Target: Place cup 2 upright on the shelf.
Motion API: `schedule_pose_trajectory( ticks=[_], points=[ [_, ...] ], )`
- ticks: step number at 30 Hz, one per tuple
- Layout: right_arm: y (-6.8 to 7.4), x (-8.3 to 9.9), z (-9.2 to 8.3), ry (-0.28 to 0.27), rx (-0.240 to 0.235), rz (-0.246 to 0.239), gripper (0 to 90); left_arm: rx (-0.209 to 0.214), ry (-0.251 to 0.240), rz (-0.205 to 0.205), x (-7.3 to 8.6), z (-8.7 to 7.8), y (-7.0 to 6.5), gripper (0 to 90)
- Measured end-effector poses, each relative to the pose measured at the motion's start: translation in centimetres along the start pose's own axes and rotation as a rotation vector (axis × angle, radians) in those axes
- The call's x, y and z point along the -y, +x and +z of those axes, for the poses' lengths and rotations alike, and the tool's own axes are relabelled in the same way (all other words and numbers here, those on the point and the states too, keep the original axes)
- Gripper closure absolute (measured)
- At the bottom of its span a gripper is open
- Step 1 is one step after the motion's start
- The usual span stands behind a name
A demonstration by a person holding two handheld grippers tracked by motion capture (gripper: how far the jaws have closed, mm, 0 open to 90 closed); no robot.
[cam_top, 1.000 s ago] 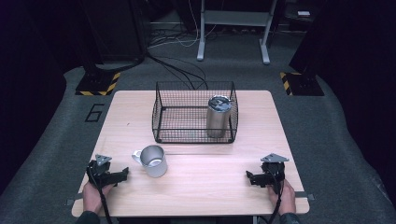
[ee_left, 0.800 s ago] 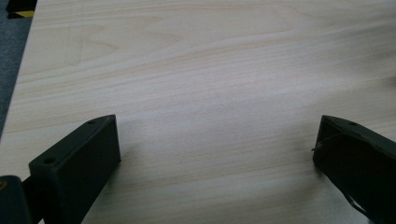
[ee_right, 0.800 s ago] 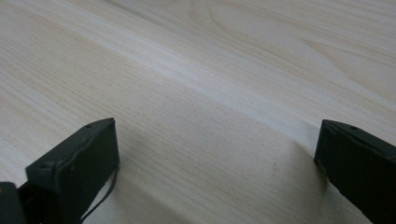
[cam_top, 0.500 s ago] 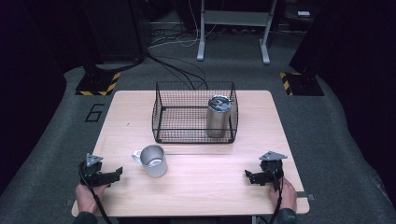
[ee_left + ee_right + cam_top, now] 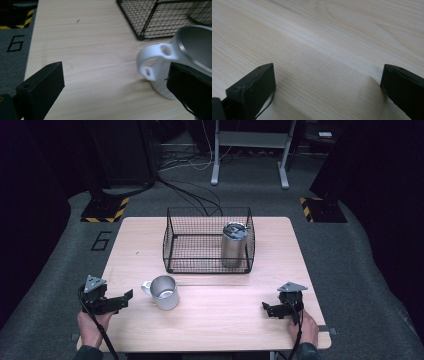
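Mug just right of my left hand-held gripper, handle turned toward it

My left hand-held gripper (image 5: pixel 125 298) sits at the near-left edge of the light wooden tabletop (image 5: pixel 215 330), jaws spread wide and holding nothing. Just beside it, to the right, the squat brushed-metal mug with a white looped handle (image 5: pixel 162 291) stands upright, mouth up, in front of the black wire basket (image 5: pixel 172 245). My right hand-held gripper (image 5: pixel 267 309), jaws also spread and empty, lies well apart from the mug, so I judge the left one nearer for the reach.
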State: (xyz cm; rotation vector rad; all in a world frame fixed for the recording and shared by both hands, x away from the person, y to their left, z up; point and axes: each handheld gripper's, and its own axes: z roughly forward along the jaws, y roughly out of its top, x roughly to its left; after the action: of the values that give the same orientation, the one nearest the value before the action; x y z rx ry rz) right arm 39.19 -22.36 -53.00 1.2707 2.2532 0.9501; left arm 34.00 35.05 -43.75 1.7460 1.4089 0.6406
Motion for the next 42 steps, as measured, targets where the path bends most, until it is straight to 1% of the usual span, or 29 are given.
schedule_pose_trajectory(
  ticks=[1, 3, 4, 5, 7, 8, 9, 12, 13, 14, 16, 18, 22, 24, 27, 29, 31, 34, 36, 40, 42],
  points=[
    [0.0, 0.0, 0.0, 0.0, 0.0, 0.0, 0.0, 0.011, -0.002, 0.004, -0.3, -0.1, -0.4, 1.4],
    [0.0, 0.0, 0.0, 0.0, 0.0, 0.0, 0.0, 0.033, -0.022, -0.001, -0.6, -0.1, -1.3, 0.5],
    [0.0, 0.0, 0.0, 0.0, 0.0, 0.0, 0.0, 0.048, -0.015, 0.005, -0.9, -0.1, -1.7, 0.5],
    [0.0, 0.0, 0.0, 0.0, 0.0, 0.001, 0.0, 0.054, -0.015, 0.014, -1.0, -0.1, -2.1, 0.5],
    [0.0, 0.0, 0.0, 0.0, 0.0, 0.001, 0.0, 0.069, -0.024, 0.022, -1.3, 0.2, -3.0, 0.5],
    [0.0, 0.0, 0.0, 0.0, 0.0, 0.001, 0.0, 0.082, -0.015, 0.027, -1.4, 0.4, -3.5, 0.5],
    [0.0, 0.0, 0.0, 0.0, 0.0, 0.0, 0.0, 0.089, -0.019, 0.033, -1.5, 0.6, -4.0, 0.5],
    [0.0, 0.0, 0.0, -0.001, 0.0, 0.002, 0.0, 0.107, -0.003, 0.066, -1.8, 1.3, -5.4, 0.5],
    [0.0, 0.0, 0.0, -0.001, 0.0, 0.001, 0.0, 0.121, 0.002, 0.074, -1.9, 1.7, -6.1, 0.5],
    [0.0, 0.0, 0.0, -0.001, 0.0, 0.001, 0.0, 0.121, 0.002, 0.074, -1.9, 1.7, -6.1, 0.5],
    [0.0, 0.0, 0.0, 0.0, 0.0, 0.001, 0.0, 0.125, 0.007, 0.099, -2.1, 2.3, -7.0, 0.5],
    [0.0, 0.0, 0.0, -0.001, 0.0, 0.002, 0.0, 0.138, 0.014, 0.101, -2.2, 2.7, -7.5, 0.5],
    [0.0, 0.0, 0.0, -0.001, 0.0, 0.003, 0.0, 0.162, 0.022, 0.084, -2.5, 3.5, -7.9, 0.3],
    [0.0, 0.0, 0.0, 0.003, 0.0, 0.0, 0.0, 0.172, 0.031, 0.085, -2.6, 4.0, -8.2, 0.3],
    [0.0, 0.0, 0.0, 0.005, -0.002, -0.001, 0.0, 0.186, 0.047, 0.094, -2.6, 4.6, -8.6, 0.1],
    [0.0, 0.0, 0.0, 0.005, -0.002, -0.001, 0.0, 0.192, 0.047, 0.107, -2.5, 5.0, -9.0, 0.0],
    [0.0, 0.0, 0.0, 0.005, -0.002, -0.001, 0.0, 0.176, 0.051, 0.124, -2.6, 5.2, -9.3, 0.0],
    [0.0, 0.0, 0.0, 0.005, -0.003, -0.001, 0.0, 0.175, 0.053, 0.123, -2.7, 5.5, -9.3, 0.0],
    [0.0, 0.0, 0.0, 0.005, -0.003, -0.002, 0.0, 0.165, 0.059, 0.131, -2.6, 5.8, -9.4, 0.0],
    [0.0, 0.0, 0.0, 0.005, -0.003, -0.002, 0.0, 0.16, 0.084, 0.139, -2.4, 6.5, -9.4, 0.8],
    [0.0, 0.0, 0.0, 0.005, -0.003, -0.001, 0.0, 0.154, 0.08, 0.144, -2.3, 6.7, -9.4, 2.4]
  ],
)
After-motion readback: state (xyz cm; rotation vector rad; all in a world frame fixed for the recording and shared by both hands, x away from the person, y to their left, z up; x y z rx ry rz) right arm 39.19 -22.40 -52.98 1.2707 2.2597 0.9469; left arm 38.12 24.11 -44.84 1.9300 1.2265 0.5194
